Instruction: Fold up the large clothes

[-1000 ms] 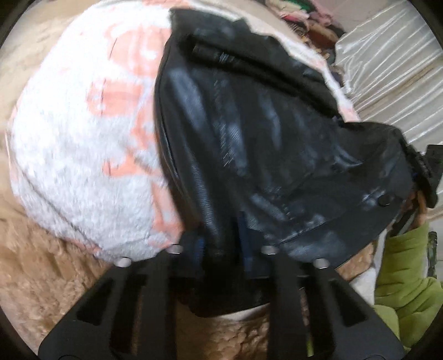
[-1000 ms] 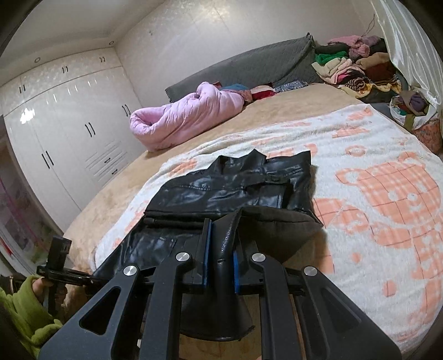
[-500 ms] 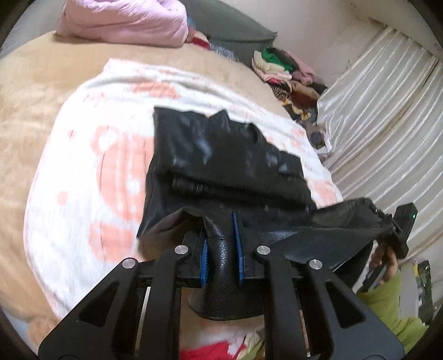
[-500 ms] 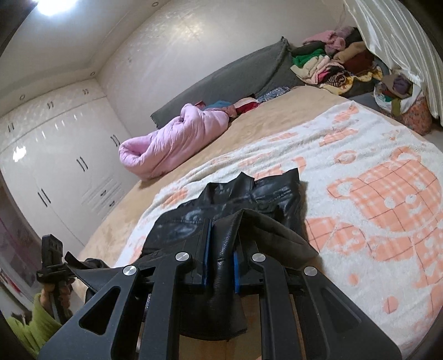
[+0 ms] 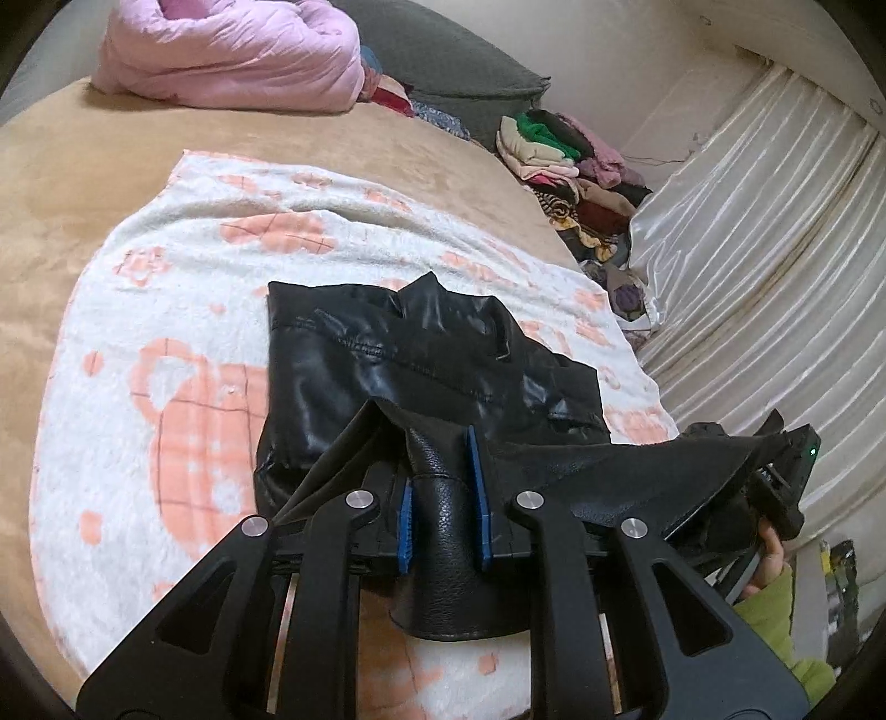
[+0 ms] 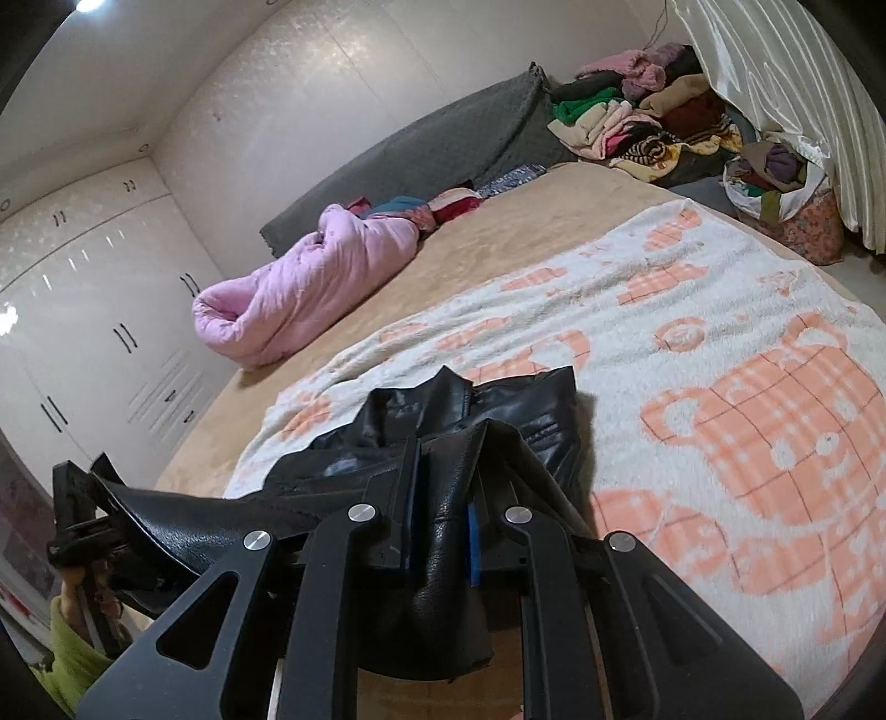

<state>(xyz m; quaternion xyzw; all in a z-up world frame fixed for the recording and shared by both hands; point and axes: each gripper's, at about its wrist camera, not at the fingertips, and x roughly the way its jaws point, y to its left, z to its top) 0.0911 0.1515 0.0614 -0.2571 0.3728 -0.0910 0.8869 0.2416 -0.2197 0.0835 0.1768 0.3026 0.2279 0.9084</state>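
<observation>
Left gripper (image 5: 443,493) clamped on a fold of black leather jacket (image 5: 421,365), blue pads (image 5: 476,487) pressing either side of the pinched hem, flap of leather hanging below the fingers. Right gripper (image 6: 440,498) likewise closed on another bunch of the same jacket (image 6: 498,410), leather wedged between its pads and drooping underneath. Near edge of jacket lifted and stretched taut between the two grippers; in the left view runs rightward to the right gripper (image 5: 786,476), held by a hand (image 5: 769,554) in a green sleeve (image 5: 781,620). Rest of jacket lying flat just ahead of both claws, collar end farthest away, on white blanket with orange bear print (image 5: 183,387). Blanket spread over tan bed cover (image 5: 83,166). Farther back: rolled pink quilt (image 5: 232,50), grey headboard cushion (image 5: 454,61), pile of mixed clothes (image 5: 565,160), pale curtain (image 5: 764,232) at right. White wardrobe (image 6: 94,343) at left in the right view
</observation>
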